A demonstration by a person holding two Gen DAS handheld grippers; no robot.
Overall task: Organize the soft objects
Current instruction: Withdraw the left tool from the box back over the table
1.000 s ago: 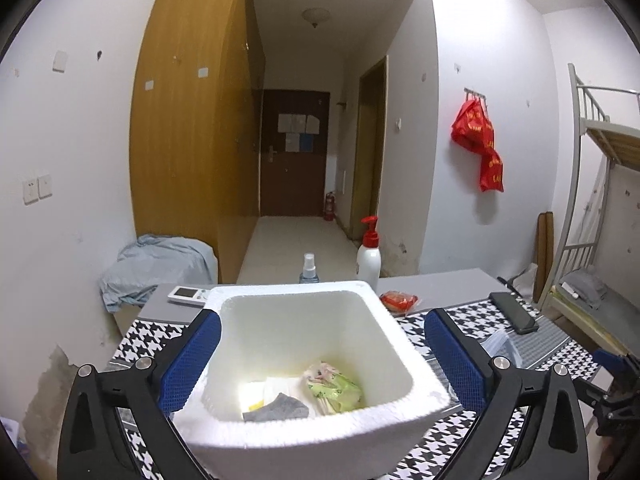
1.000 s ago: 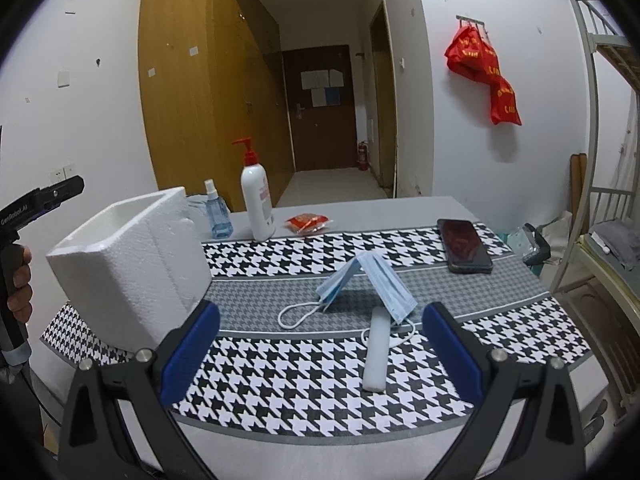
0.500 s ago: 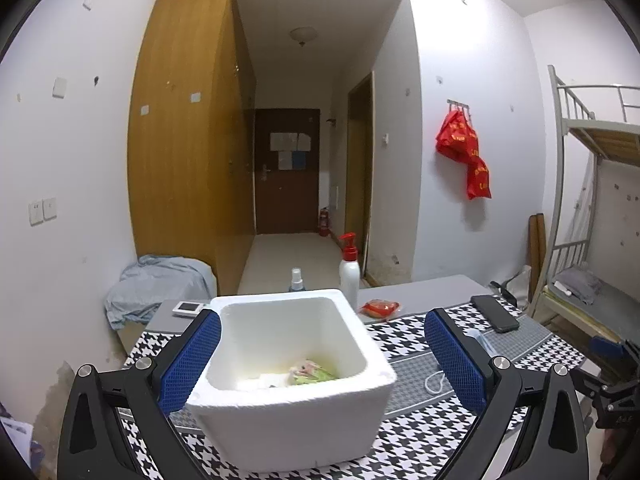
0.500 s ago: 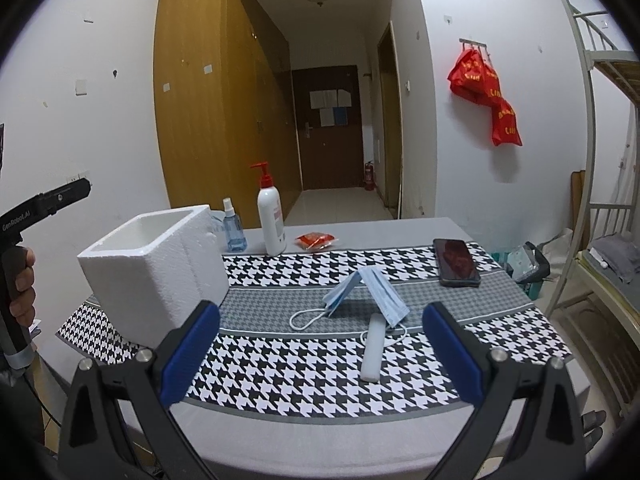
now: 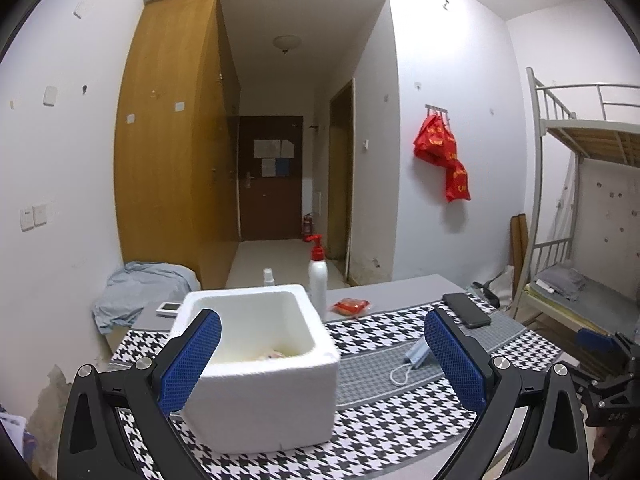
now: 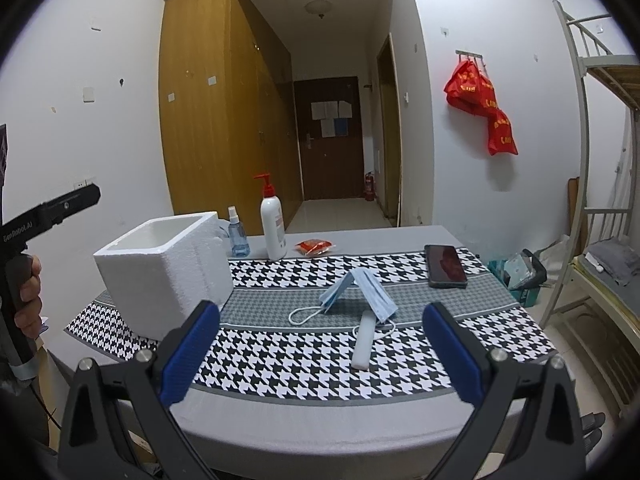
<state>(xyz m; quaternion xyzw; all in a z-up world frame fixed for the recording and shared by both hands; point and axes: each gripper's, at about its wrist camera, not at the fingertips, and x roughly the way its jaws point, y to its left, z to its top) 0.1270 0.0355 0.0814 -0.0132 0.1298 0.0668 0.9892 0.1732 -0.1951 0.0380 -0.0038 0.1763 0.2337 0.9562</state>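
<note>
Left gripper (image 5: 320, 364) fingers spread wide, empty, facing foam box (image 5: 256, 364) at tabletop's left edge. Right gripper (image 6: 320, 356) likewise spread, empty. Blue mask (image 6: 360, 290) tented mid-tabletop, touching white foam strip (image 6: 365, 338).

Left tongs (image 5: 322, 356) held level with blue pads spread wide, nothing between them. Right tongs (image 6: 320, 350) equally wide and bare. In the right wrist view, at nine o'clock, the left hand (image 6: 28, 300) wraps its black handle.
</note>
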